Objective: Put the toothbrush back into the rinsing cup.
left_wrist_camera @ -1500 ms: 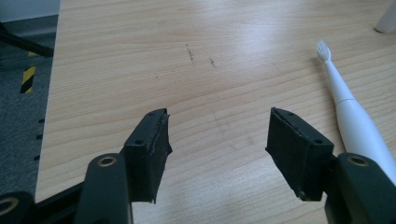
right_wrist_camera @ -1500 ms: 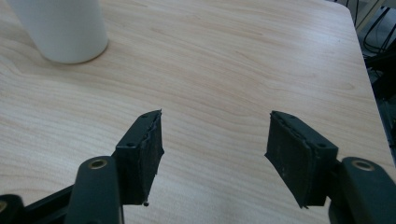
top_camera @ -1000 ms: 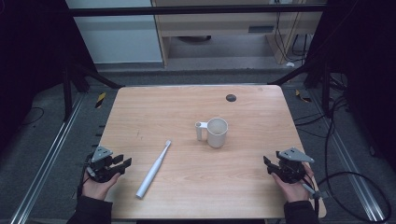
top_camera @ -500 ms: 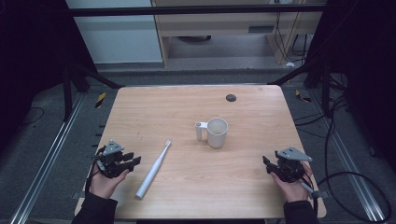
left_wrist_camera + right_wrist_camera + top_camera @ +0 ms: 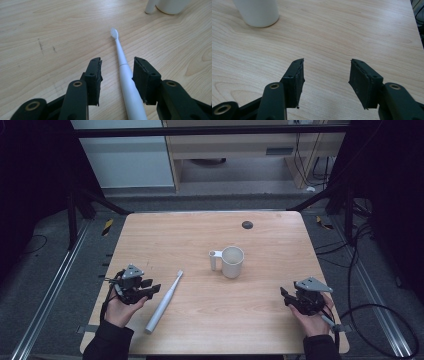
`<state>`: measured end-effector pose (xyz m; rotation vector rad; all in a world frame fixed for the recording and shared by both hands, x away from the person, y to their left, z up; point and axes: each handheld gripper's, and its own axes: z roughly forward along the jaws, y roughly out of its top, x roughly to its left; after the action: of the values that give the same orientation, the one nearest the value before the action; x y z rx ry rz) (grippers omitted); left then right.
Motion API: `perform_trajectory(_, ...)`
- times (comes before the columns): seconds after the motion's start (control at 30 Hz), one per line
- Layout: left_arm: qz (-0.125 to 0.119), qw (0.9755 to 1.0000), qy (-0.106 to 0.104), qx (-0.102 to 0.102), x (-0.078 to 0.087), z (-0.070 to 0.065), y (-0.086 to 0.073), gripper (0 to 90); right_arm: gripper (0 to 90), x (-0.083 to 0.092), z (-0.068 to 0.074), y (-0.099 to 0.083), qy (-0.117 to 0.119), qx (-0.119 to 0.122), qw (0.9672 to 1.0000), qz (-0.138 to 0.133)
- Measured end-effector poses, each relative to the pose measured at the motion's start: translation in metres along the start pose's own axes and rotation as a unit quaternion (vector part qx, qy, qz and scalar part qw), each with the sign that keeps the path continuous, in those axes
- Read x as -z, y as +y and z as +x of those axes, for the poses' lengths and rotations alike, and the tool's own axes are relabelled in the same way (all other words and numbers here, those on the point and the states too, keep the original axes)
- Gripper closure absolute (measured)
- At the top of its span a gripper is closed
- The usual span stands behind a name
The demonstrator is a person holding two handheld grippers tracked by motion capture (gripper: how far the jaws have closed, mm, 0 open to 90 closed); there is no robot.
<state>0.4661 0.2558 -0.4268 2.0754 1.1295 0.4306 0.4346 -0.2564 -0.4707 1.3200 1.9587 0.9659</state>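
Item 1 — left gripper (image 5: 152,289). Jaws parted, nothing clamped. In the left gripper view the jaws stand to either side of the toothbrush (image 5: 126,80), the handle passing between them nearer the right-hand pad, with a gap showing on both sides. Judged purpose: lined up along the handle's thick end so that closing would catch it across its width. Pose: the left hand (image 5: 120,307) comes in low from the near desk edge, gripper tipped slightly downward and aimed forward and inward, close above the desk (image 5: 200,230).

Item 2 — toothbrush (image 5: 164,302). White, slim, lying flat on the desk. The brush head points away from the left gripper toward the mug; the thick handle end runs back under and past the jaws. Flat placement leaves the handle's sides free to be pinched; being round, it may roll if one pad meets it first.

Item 3 — mug (image 5: 232,261). White, upright, handle turned to the left gripper's side, open top. It stands ahead of both grippers, well apart from each. Judged role: the likely receptacle for the toothbrush.

Item 4 — right gripper (image 5: 286,296). Jaws spread wide over bare wood, holding nothing. In the right gripper view the mug's base (image 5: 257,12) sits ahead and to its left. Pose: right hand (image 5: 311,317) rests near the desk's near edge, gripper level, pointing inward; judged idle, on standby.
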Motion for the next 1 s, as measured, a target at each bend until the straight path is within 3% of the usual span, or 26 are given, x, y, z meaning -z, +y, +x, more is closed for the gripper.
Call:
perform_trajectory(0.4,0.023,0.9996,-0.008,-0.014,-0.018,-0.007,0.013,55.2,45.1,-0.002,0.001,0.001,0.004,0.006,1.0000,0.002)
perform_trajectory(1.0,0.073,0.9970,-0.018,-0.015,-0.047,-0.013,0.014,53.5,44.6,-0.005,0.002,0.000,0.001,0.012,0.9999,0.011)
